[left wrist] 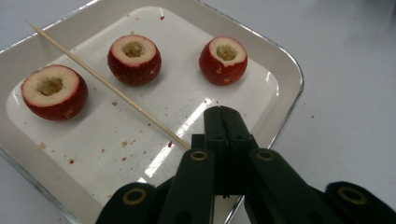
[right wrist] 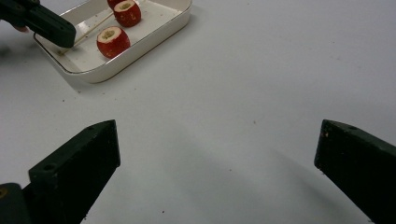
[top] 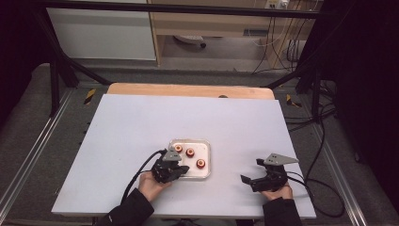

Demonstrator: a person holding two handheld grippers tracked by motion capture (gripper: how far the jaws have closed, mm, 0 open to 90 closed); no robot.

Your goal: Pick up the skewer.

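Note:
A white tray [top: 205, 165] sits near the table's front middle and holds three cored red fruits [top: 190, 152]. In the left gripper view the fruits [left wrist: 134, 59] stand in a row, and a thin wooden skewer [left wrist: 102, 83] runs across the tray [left wrist: 285, 86] between them. My left gripper [left wrist: 225, 122] is shut on the skewer's near end, over the tray's near corner; in the high view the left gripper [top: 175, 165] is at the tray's left front. My right gripper [top: 250, 175] rests open over bare table right of the tray, jaws wide apart and empty.
The white table top [top: 141, 127] has free room on all sides of the tray. A wooden board edge [top: 188, 89] runs along the back. Metal frame rails [top: 28, 155] and cables [top: 324, 141] flank the table.

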